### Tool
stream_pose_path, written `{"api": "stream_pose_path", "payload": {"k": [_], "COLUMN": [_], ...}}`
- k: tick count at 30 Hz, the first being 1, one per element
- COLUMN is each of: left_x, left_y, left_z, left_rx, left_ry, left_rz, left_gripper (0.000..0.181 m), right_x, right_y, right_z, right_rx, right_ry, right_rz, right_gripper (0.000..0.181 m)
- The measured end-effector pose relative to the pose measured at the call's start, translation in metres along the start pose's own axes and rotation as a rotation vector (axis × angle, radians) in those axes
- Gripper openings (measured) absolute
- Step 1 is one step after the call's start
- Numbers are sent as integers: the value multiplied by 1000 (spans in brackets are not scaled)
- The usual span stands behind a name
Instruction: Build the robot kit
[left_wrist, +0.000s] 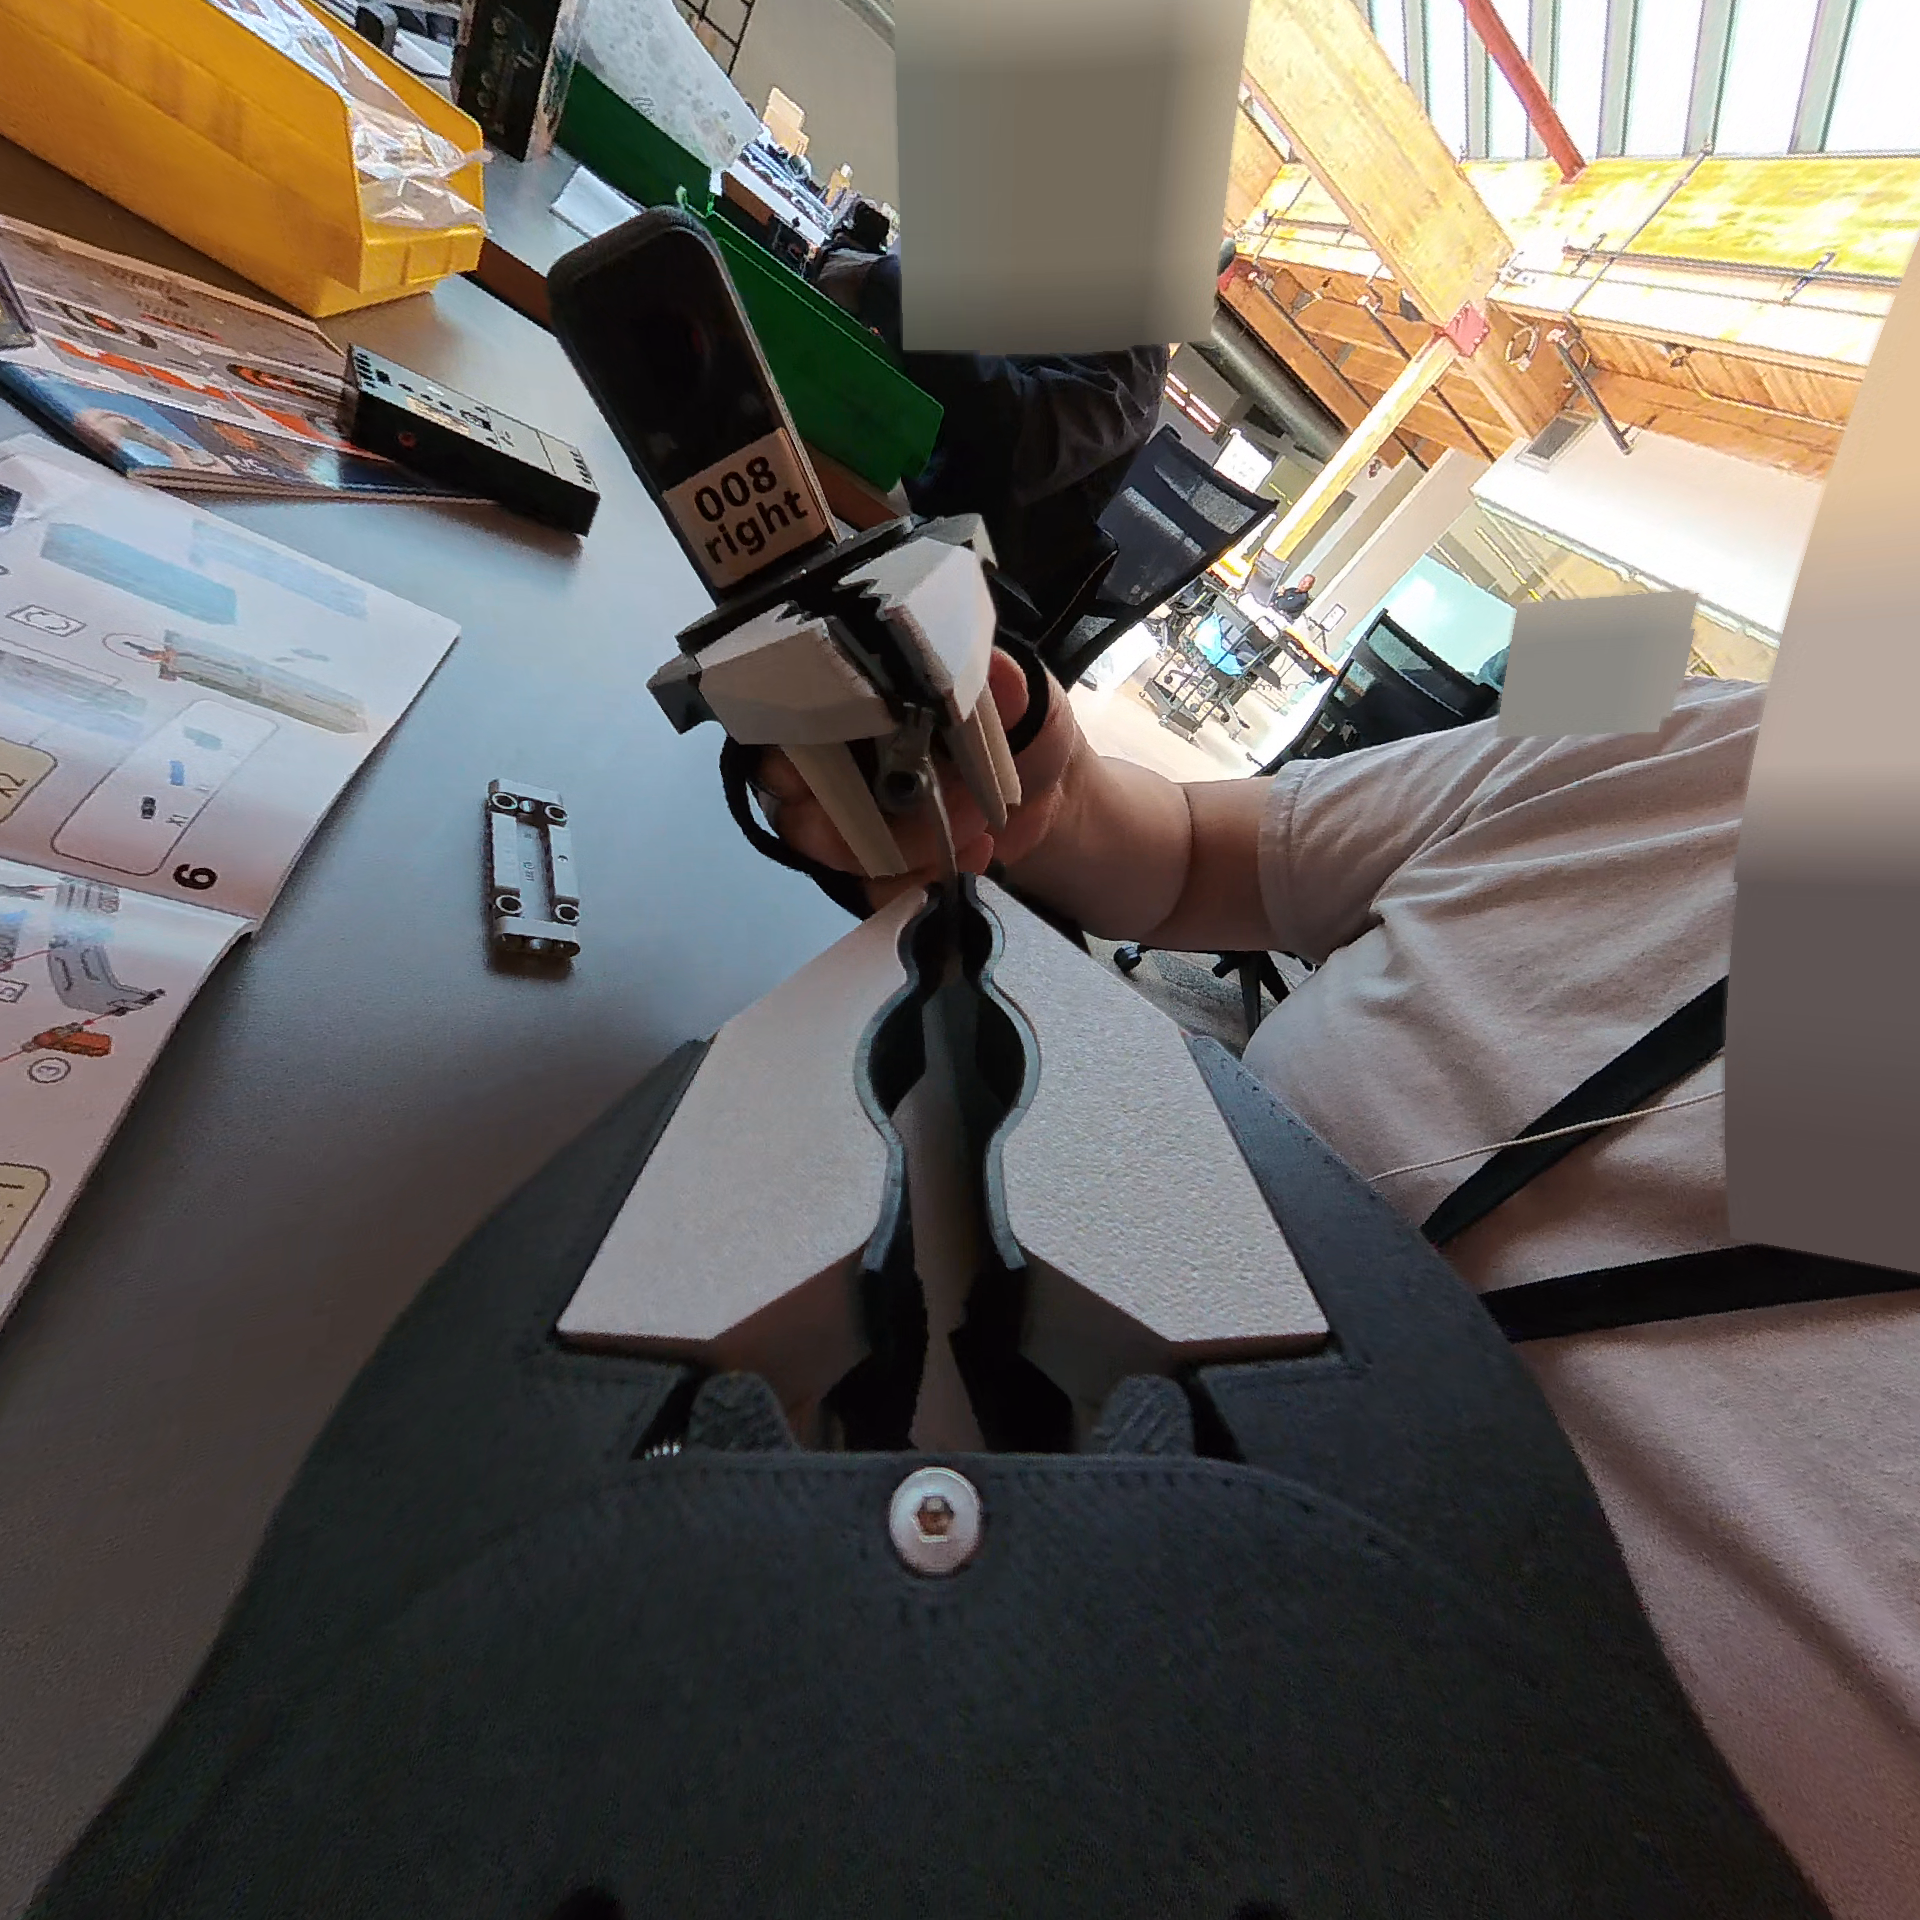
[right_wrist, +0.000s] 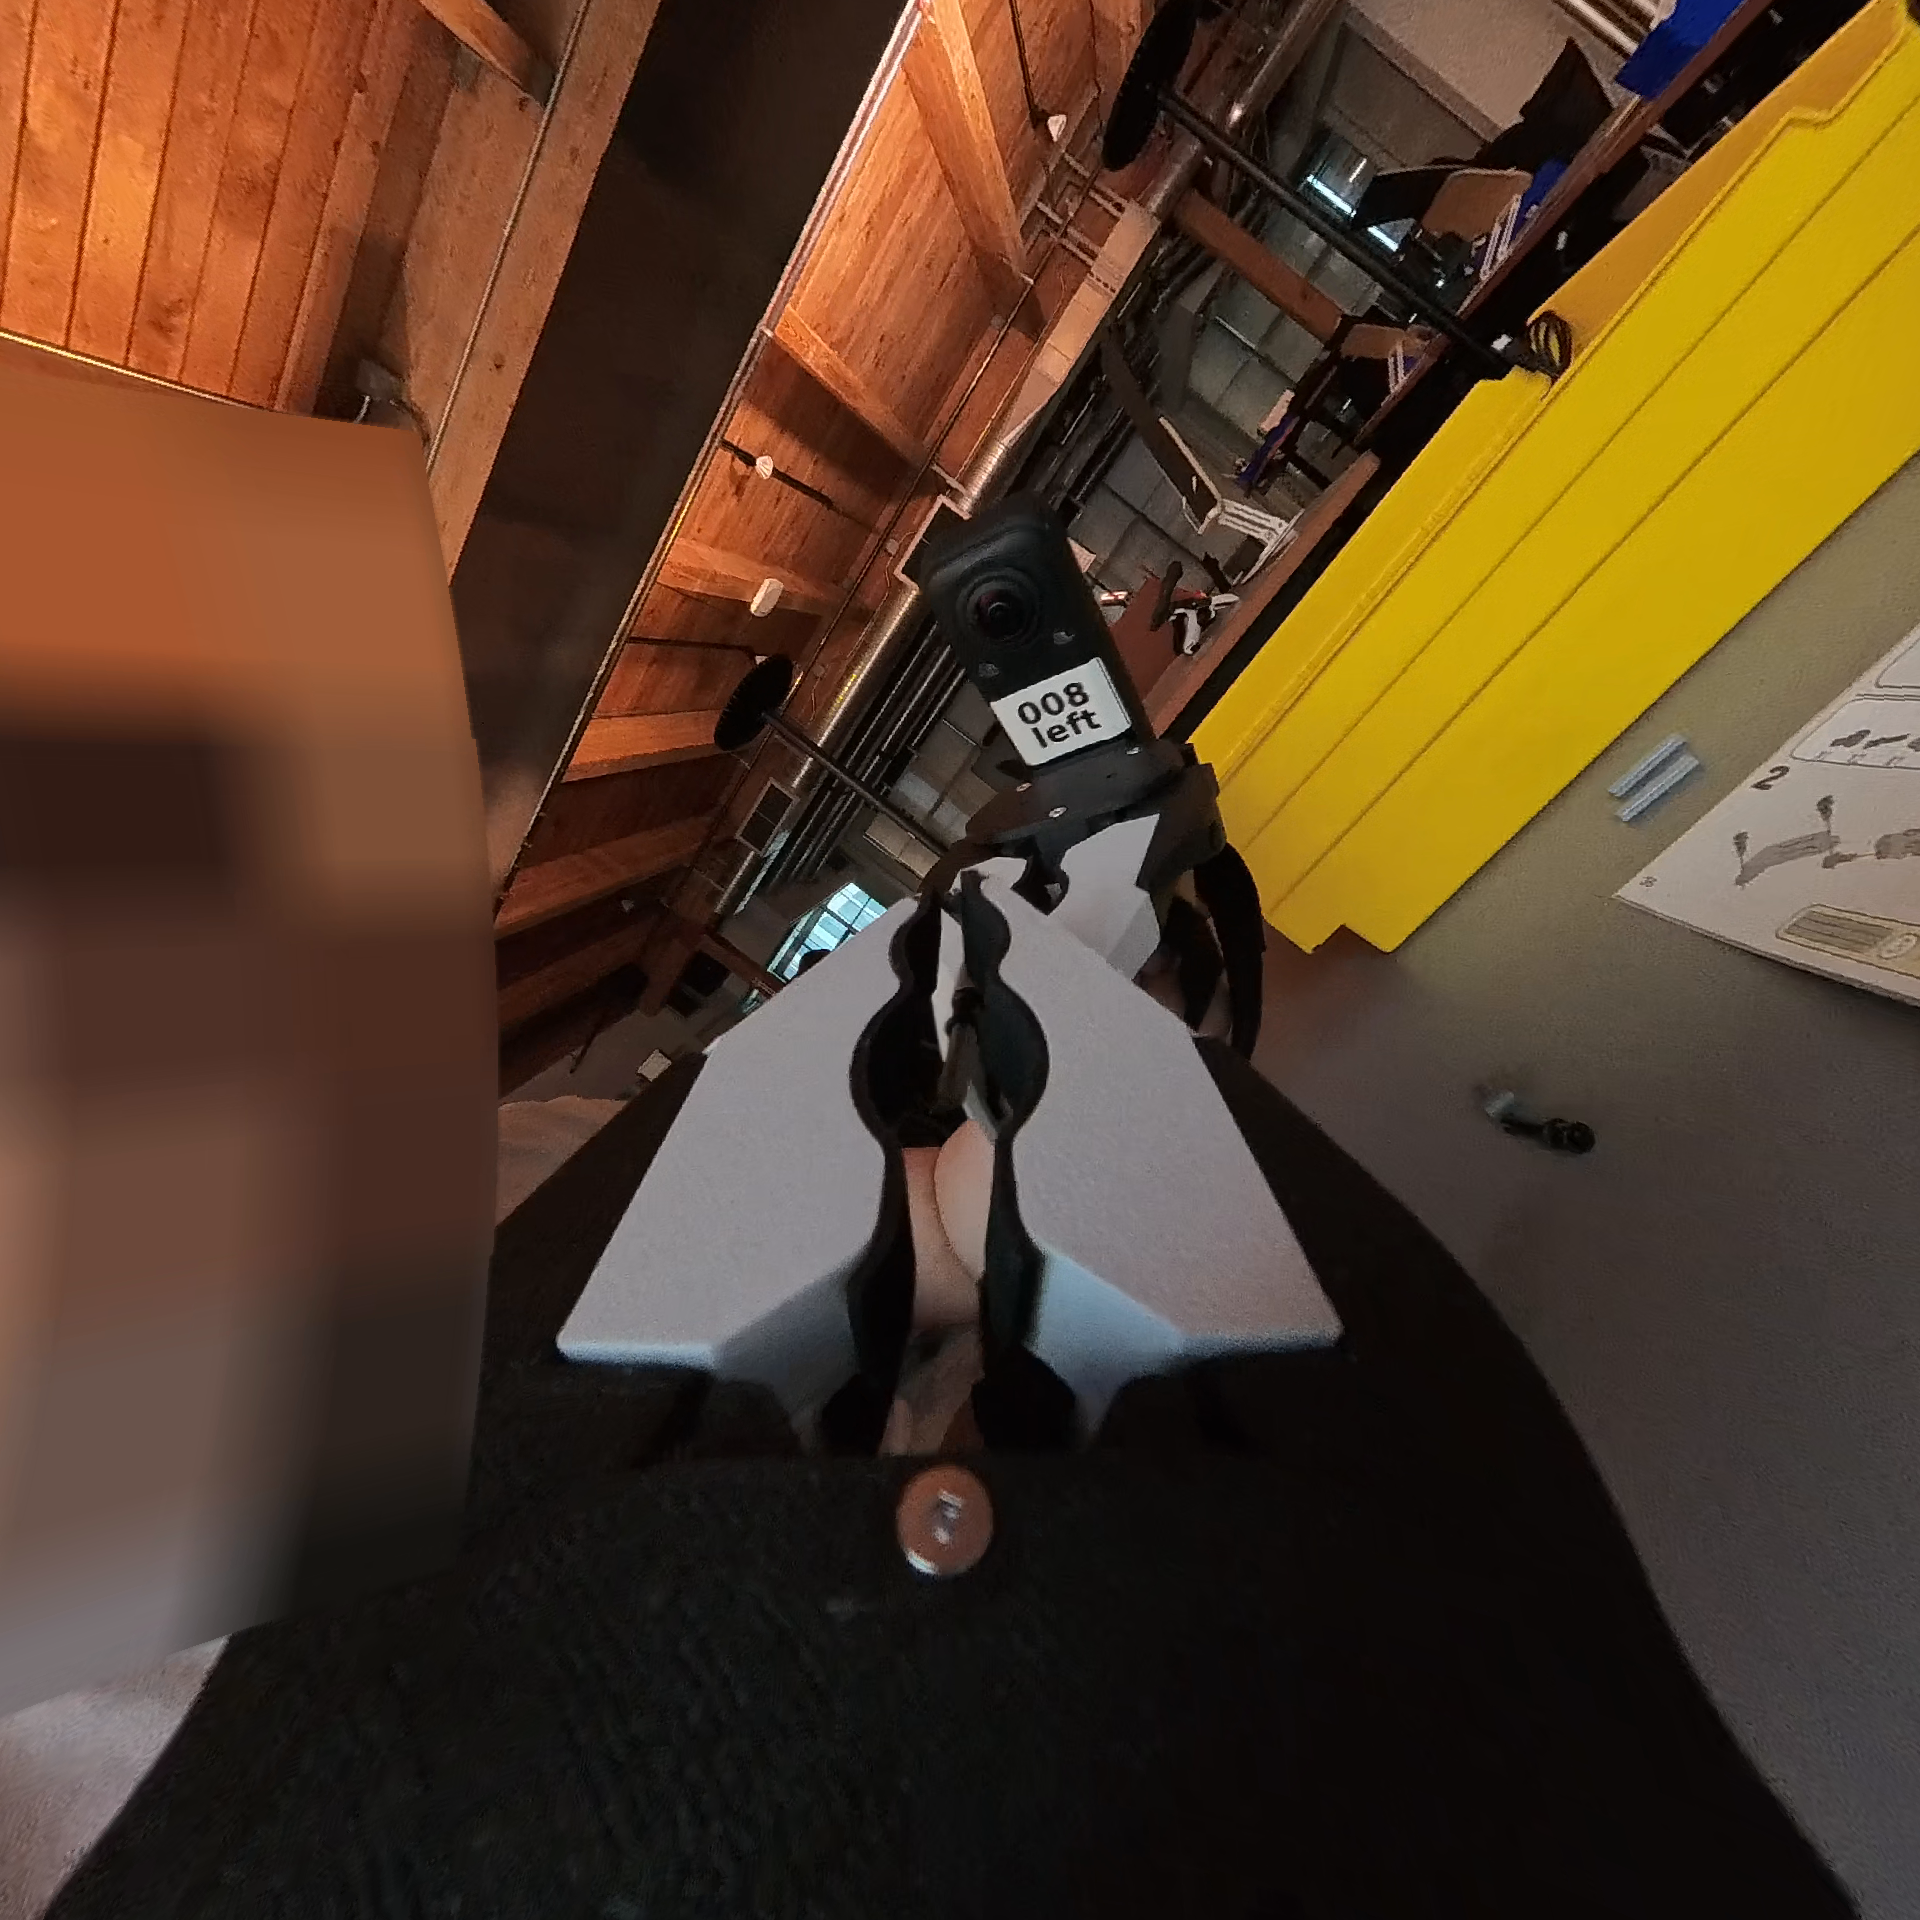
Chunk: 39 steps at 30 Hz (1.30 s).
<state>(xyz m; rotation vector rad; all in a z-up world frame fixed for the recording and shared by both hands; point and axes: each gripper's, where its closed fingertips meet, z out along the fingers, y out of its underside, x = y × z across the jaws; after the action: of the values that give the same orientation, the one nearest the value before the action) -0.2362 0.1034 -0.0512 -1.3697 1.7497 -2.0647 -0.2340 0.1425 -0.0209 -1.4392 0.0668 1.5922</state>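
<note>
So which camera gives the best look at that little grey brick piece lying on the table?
The left wrist view: the grey brick piece lies flat and unobstructed on the dark table, beside the instruction booklet. The right wrist view doesn't show it.

Our left claw and right claw meet tip to tip above the tabletop, both closed on a thin dark grey axle piece.

Left tongs and right tongs nearly closed, tip to tip above table.
</note>
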Motion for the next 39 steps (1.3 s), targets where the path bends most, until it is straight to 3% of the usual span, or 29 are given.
{"api": "stream_pose_path", "payload": {"k": [5,9,13,16,19,23,27,33,39], "left_x": [-1,-9,-13,-14,-14,-21,-16,1,11], "left_y": [0,17,23,17,29,54,67,75,72], "left_z": [-6,-11,-21,-29,-37,-34,-29,-26,-22], "left_rx": [-12,-126,-186,-175,-263,-385,-452,-509,-500], "left_ry": [-1,-38,-84,-137,-176,-208,-161,-71,-21], "left_rz": [-7,-42,-65,-54,-54,-138,-155,-109,-72], "left_gripper": [0,0,0,0,0,0,0,0,2], "right_x": [2,4,50,69,73,48,57,30,26], "right_y": [3,3,28,21,19,30,61,84,96], "right_z": [-12,-23,-53,-55,-48,-31,-29,-8,-6], "right_rx": [-89,-165,-442,-467,-479,-502,-623,-614,-695], "right_ry": [-1,11,314,428,458,306,270,29,20], "right_rz": [2,-32,-192,-360,-502,-597,-459,-159,-211], "right_gripper": [0,0,0,0,1,23,28,21,5]}}
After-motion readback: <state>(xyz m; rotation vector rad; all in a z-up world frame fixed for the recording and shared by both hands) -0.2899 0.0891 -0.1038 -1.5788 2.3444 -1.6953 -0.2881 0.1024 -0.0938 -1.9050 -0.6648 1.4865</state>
